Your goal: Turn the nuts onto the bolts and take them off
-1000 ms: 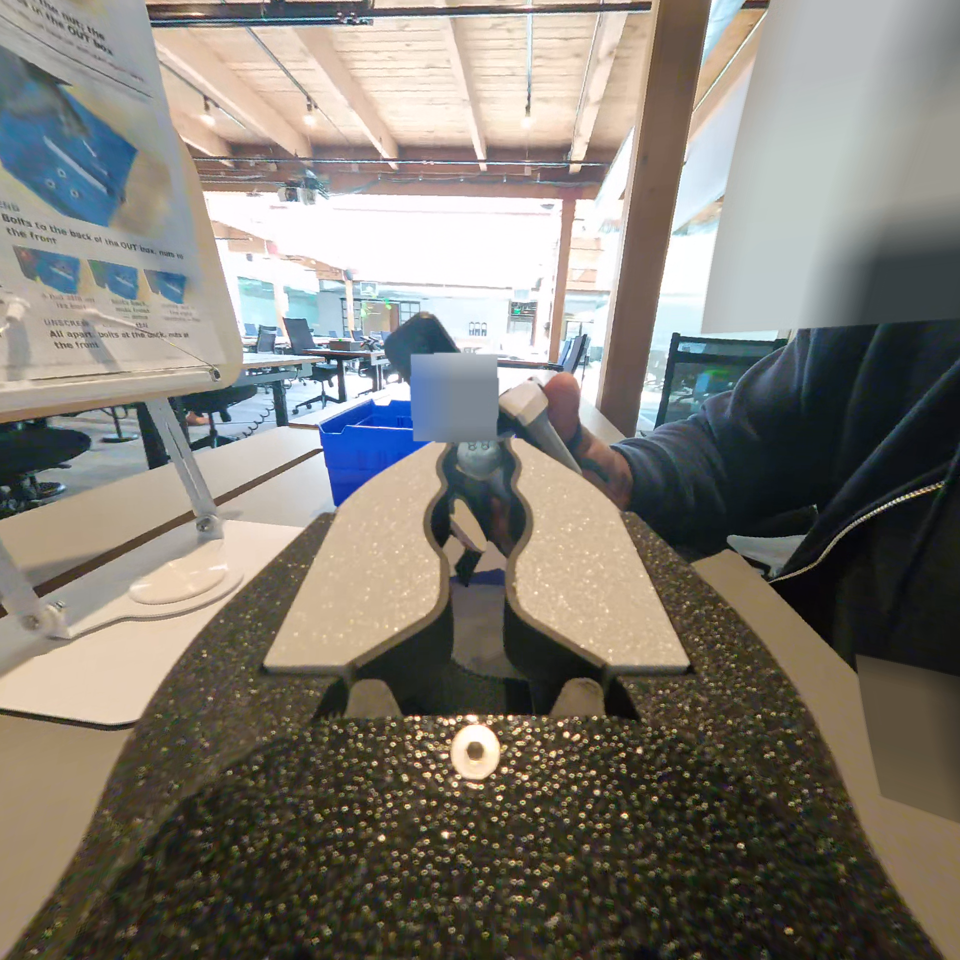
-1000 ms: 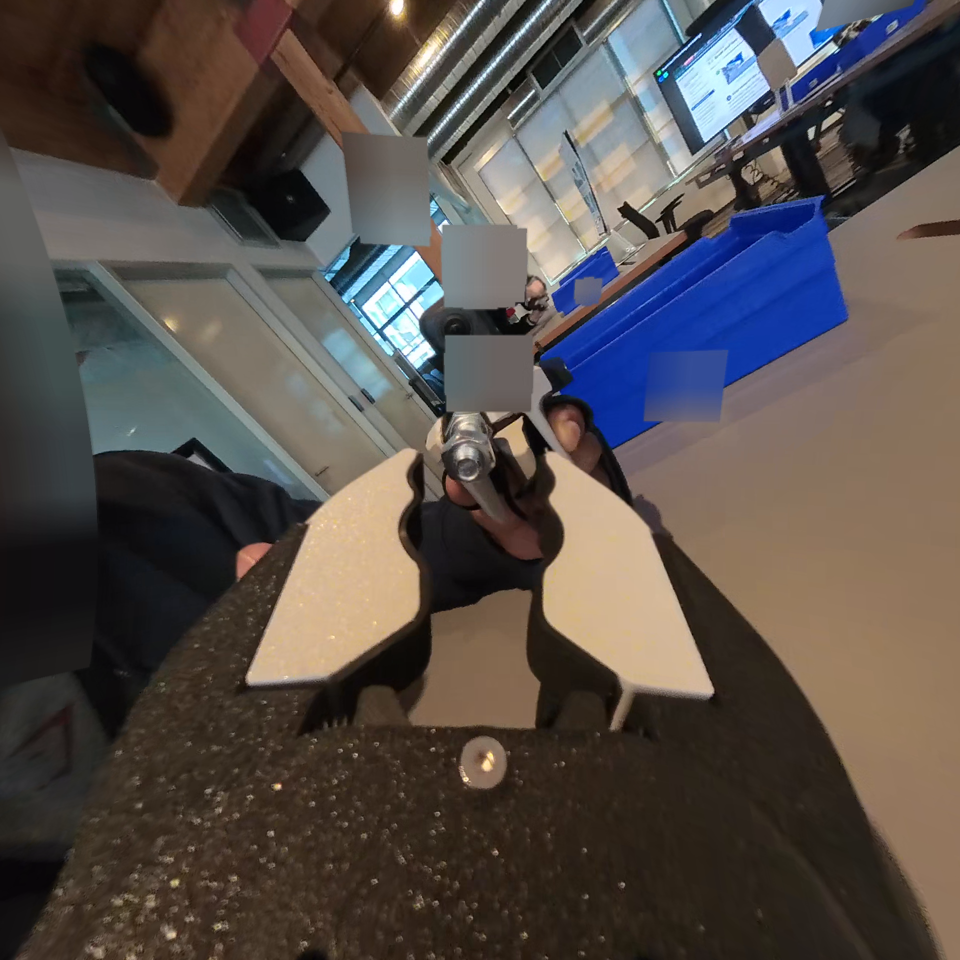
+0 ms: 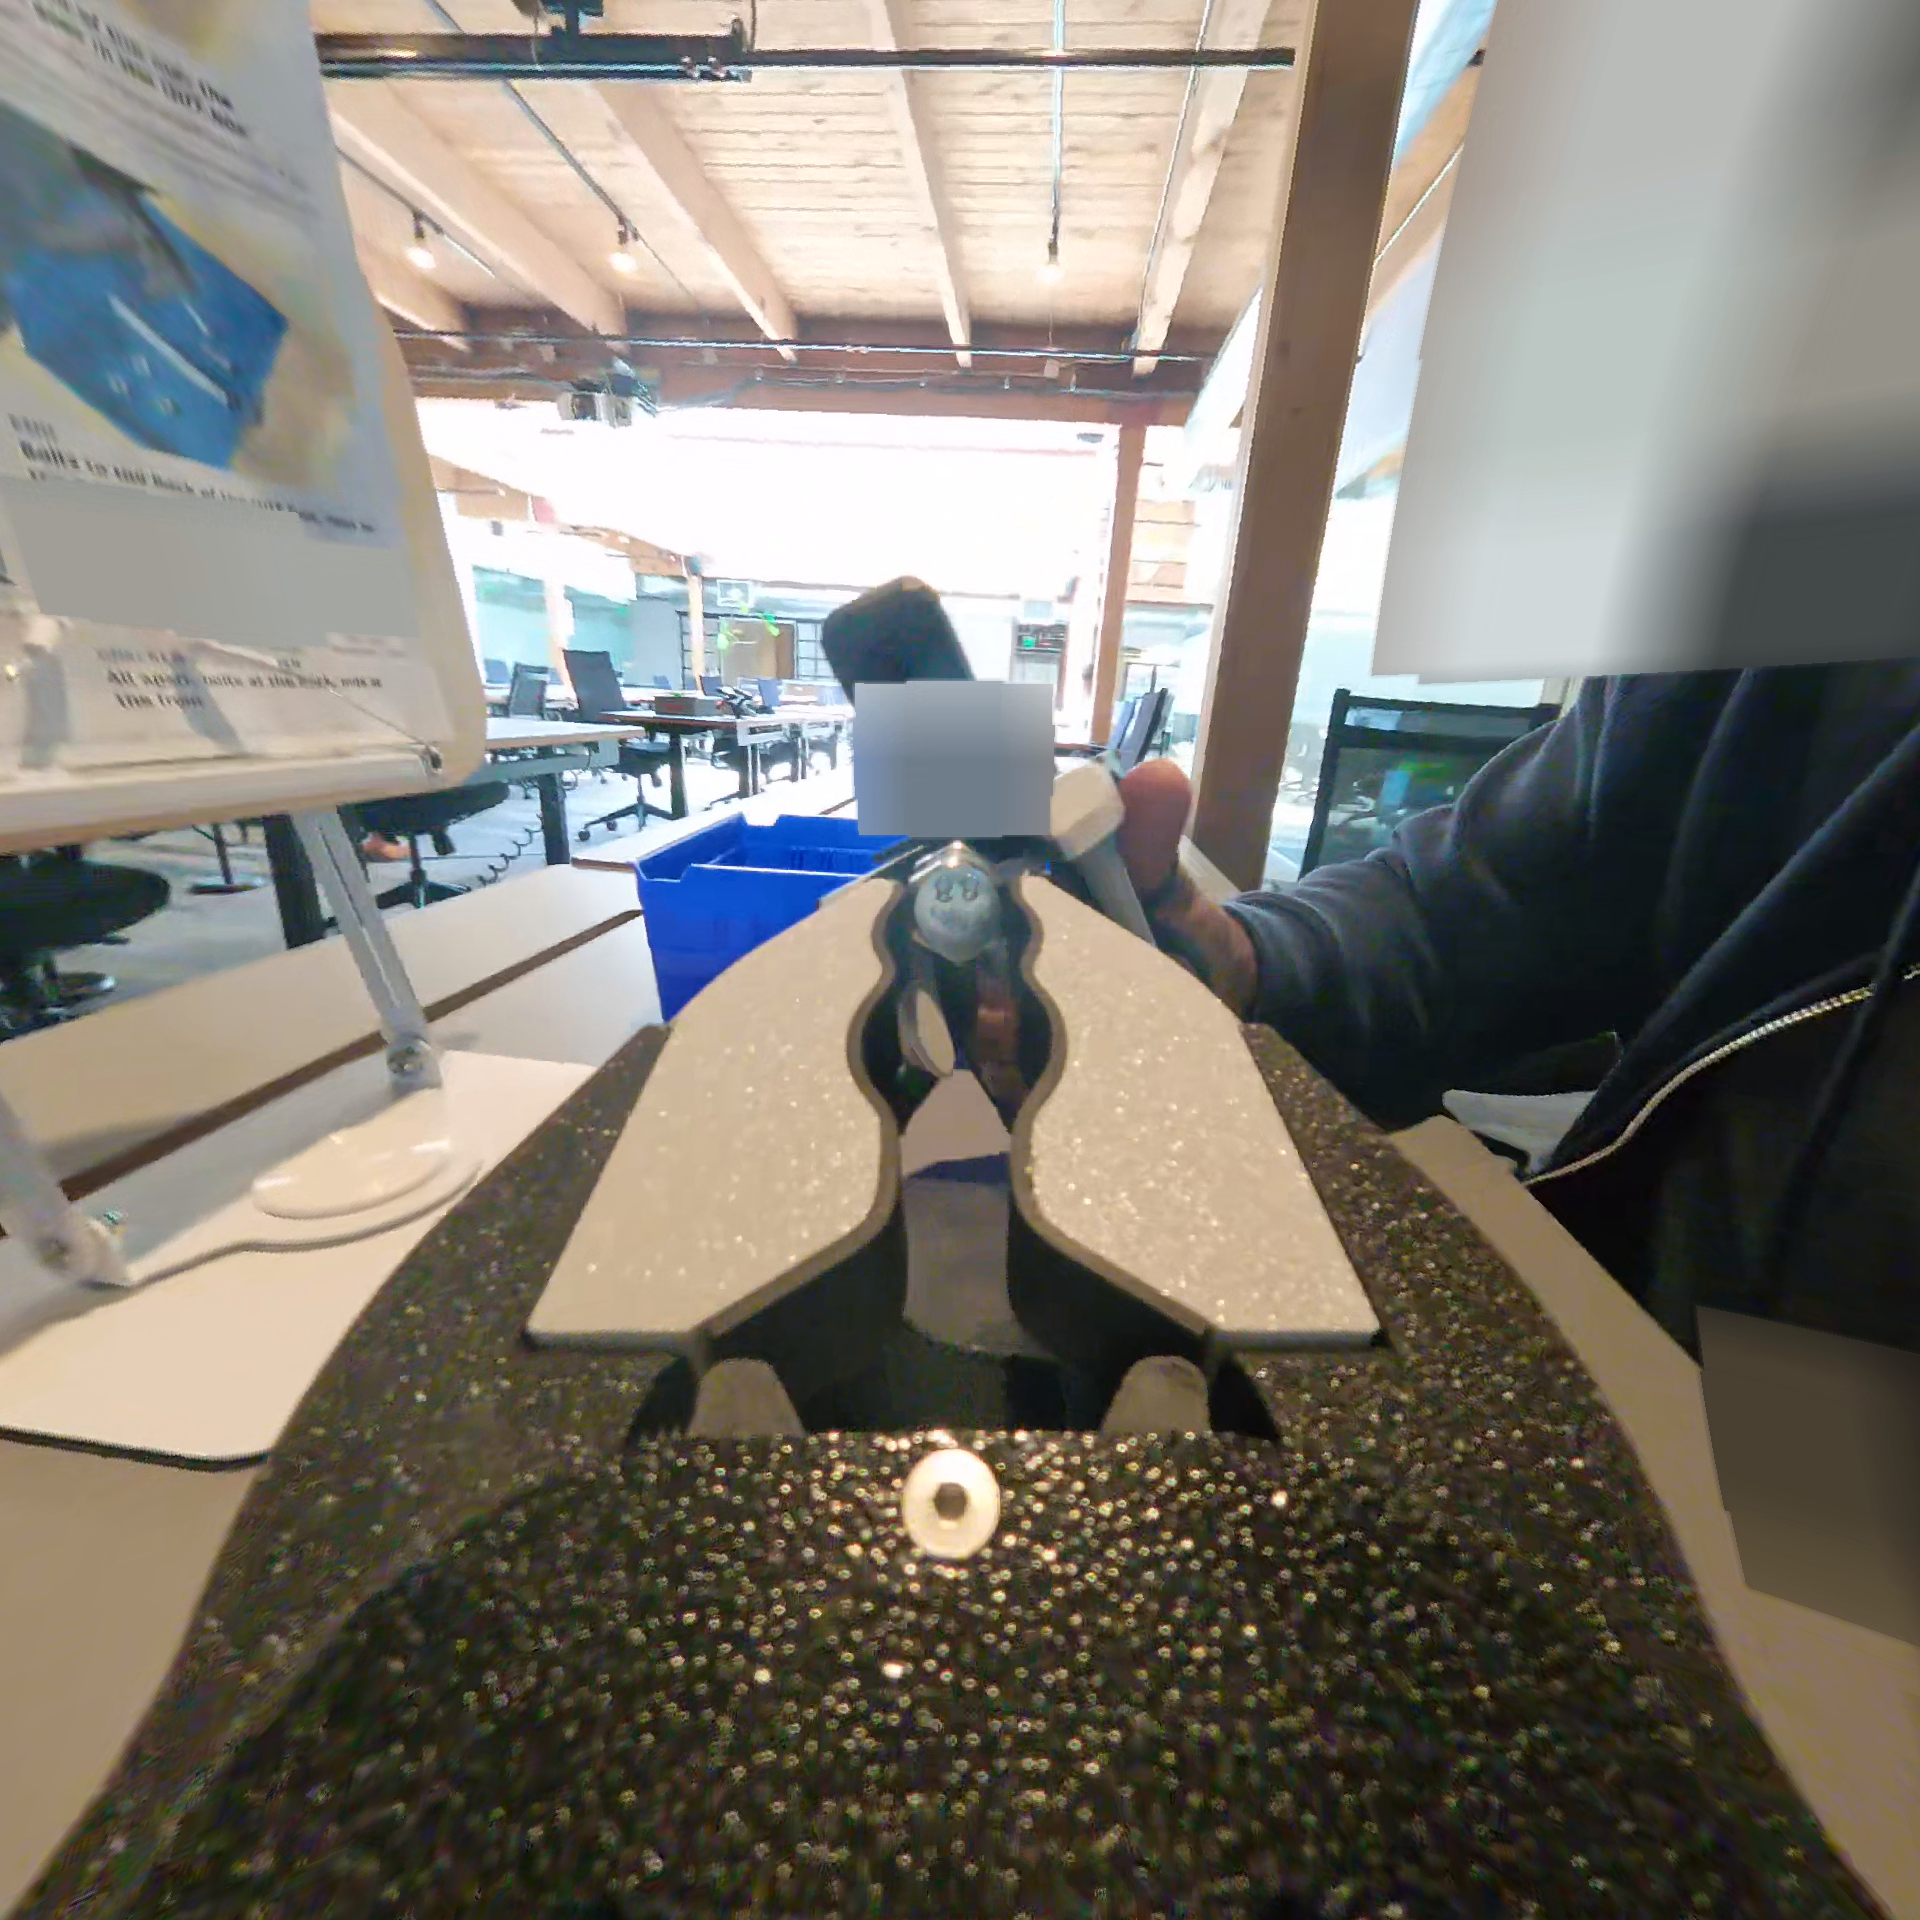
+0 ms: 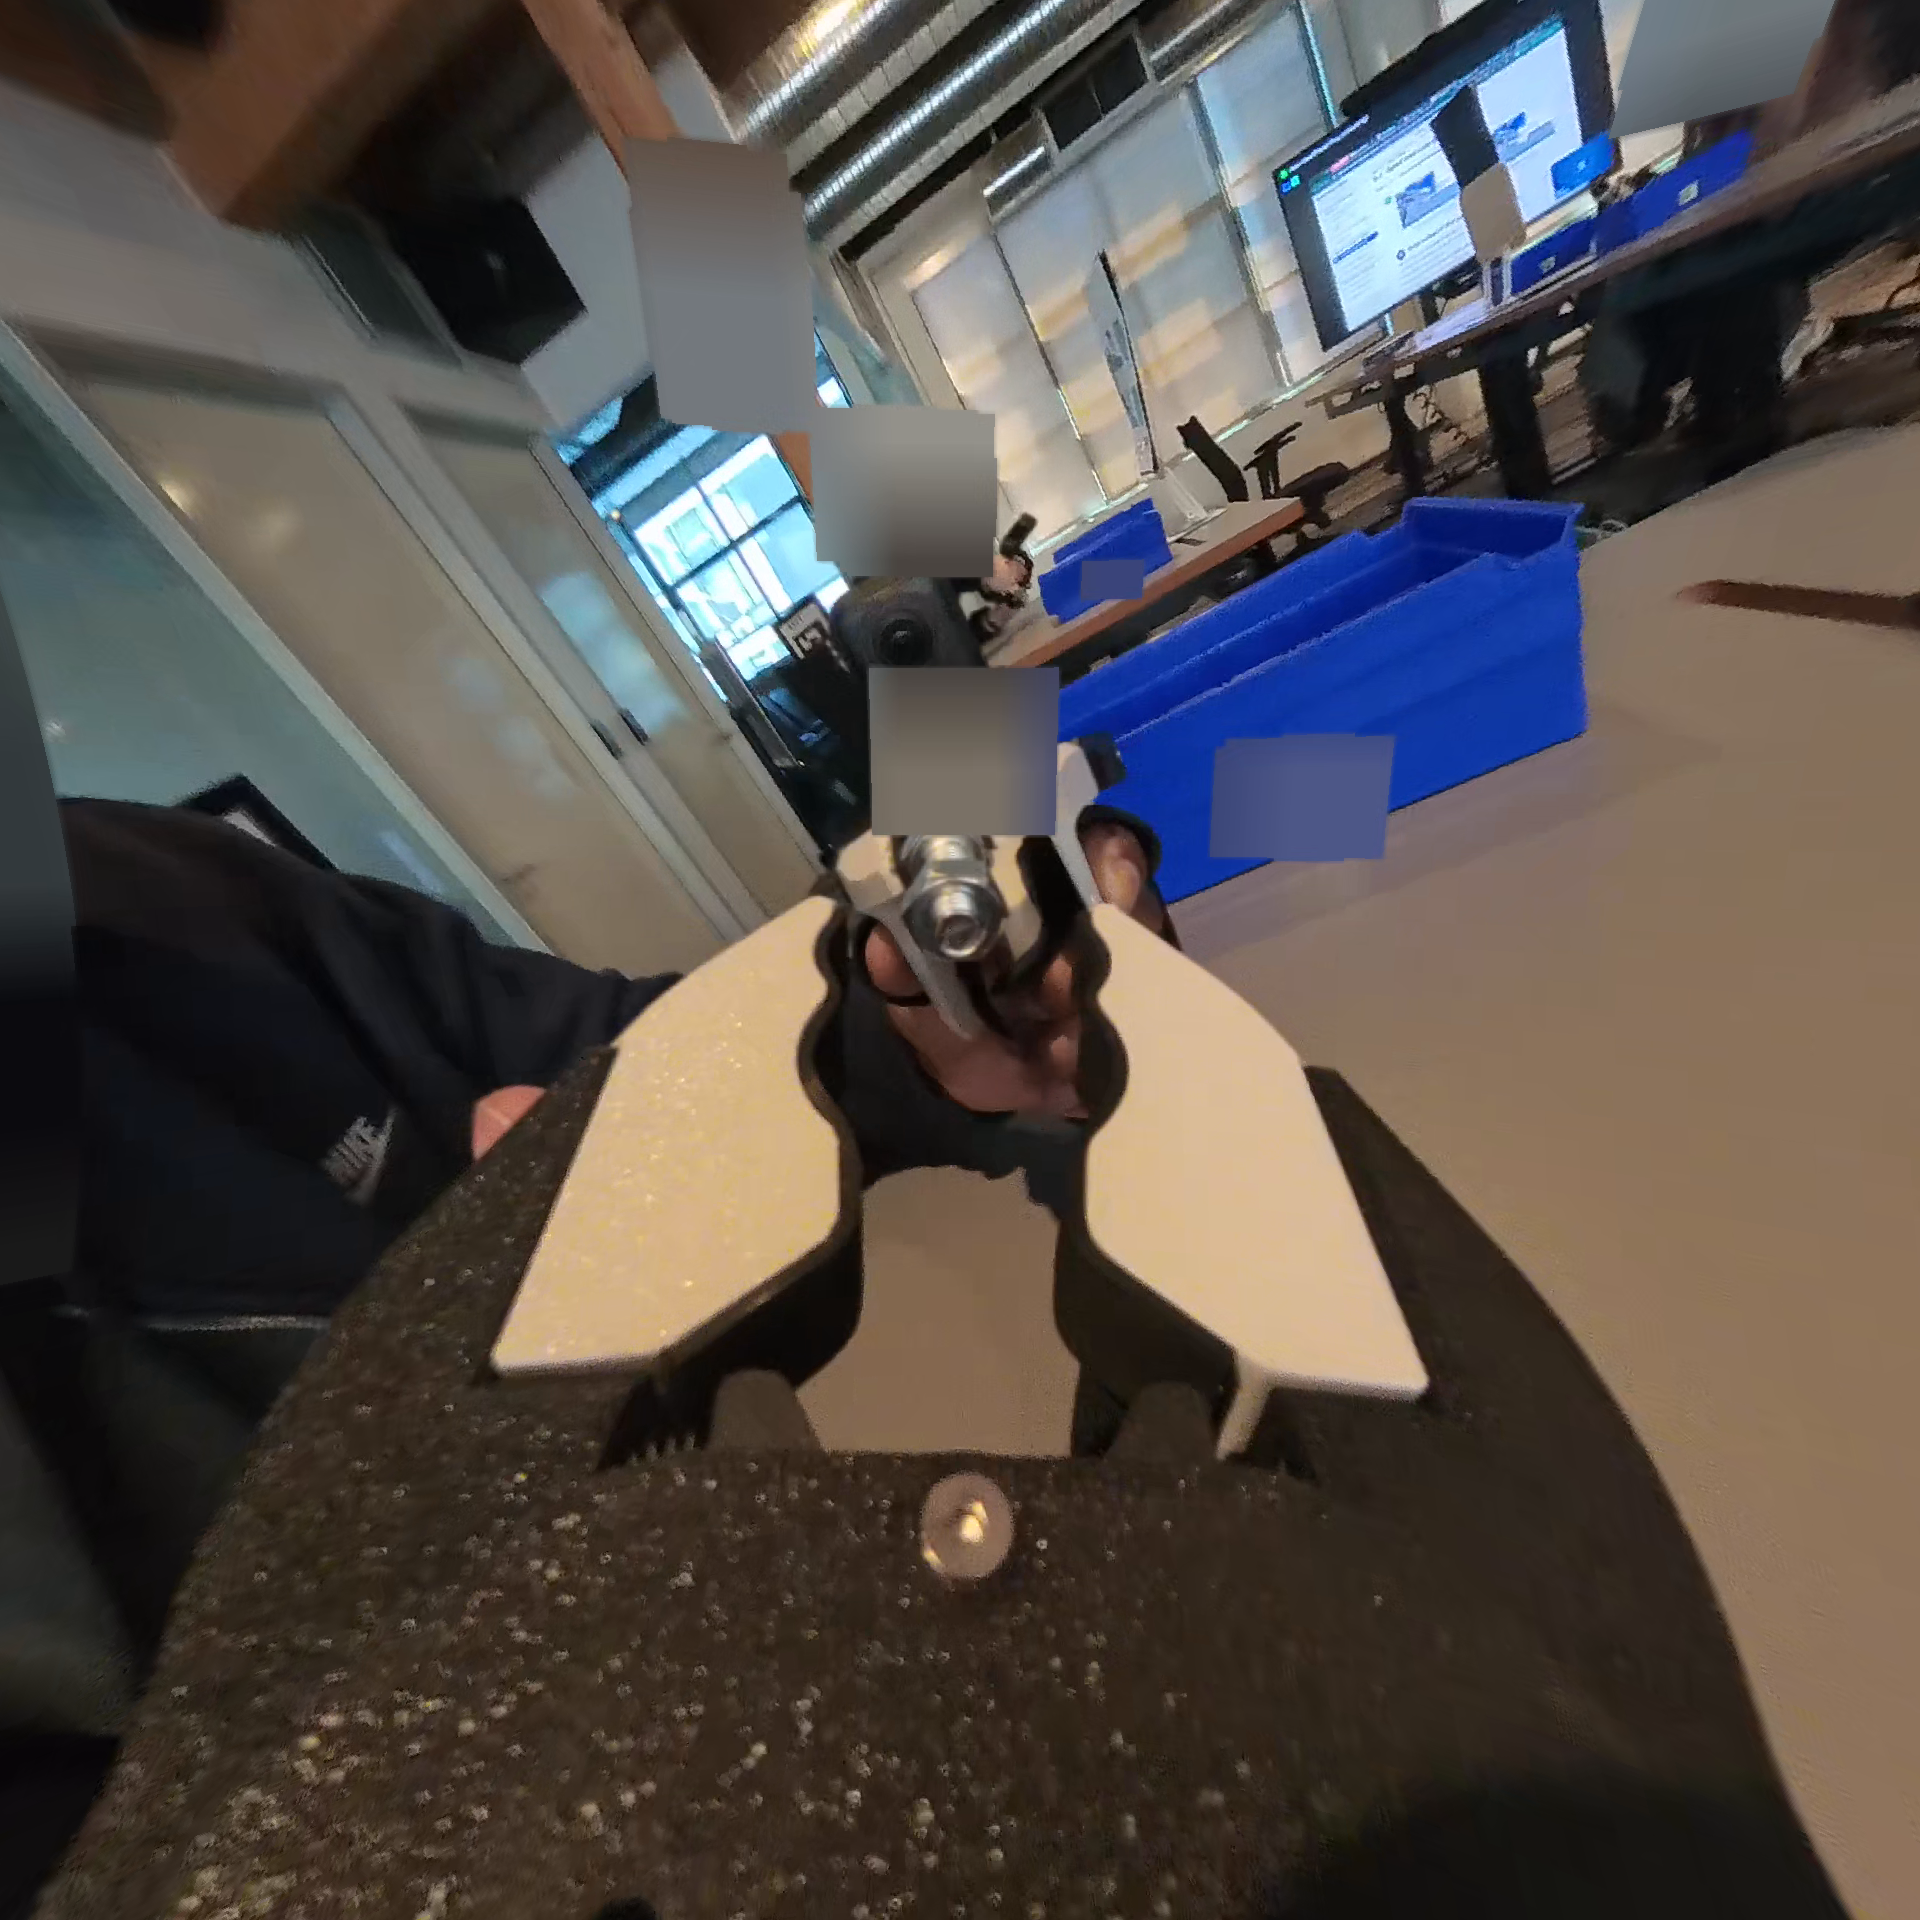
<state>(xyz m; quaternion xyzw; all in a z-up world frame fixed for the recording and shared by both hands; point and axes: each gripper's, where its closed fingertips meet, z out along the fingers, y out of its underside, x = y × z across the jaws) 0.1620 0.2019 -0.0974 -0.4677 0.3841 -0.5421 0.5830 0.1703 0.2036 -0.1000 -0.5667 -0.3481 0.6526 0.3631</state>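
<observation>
The left hand-held gripper (image 3: 951, 914) is clamping the bolt (image 3: 954, 916) by its head above the pale tabletop (image 3: 312, 1340). The right hand-held gripper (image 4: 961, 920) is closing on the nut (image 4: 951, 920) at the bolt's tip. A blue bin (image 4: 1455, 665) is sitting on the tabletop, an open office with timber beams stretching behind.

A pale counter (image 4: 1558, 1039) carries a blue plastic bin (image 4: 1403, 665). A white document stand (image 3: 353, 1174) rests on it too, on a white mat (image 3: 208, 1351).
</observation>
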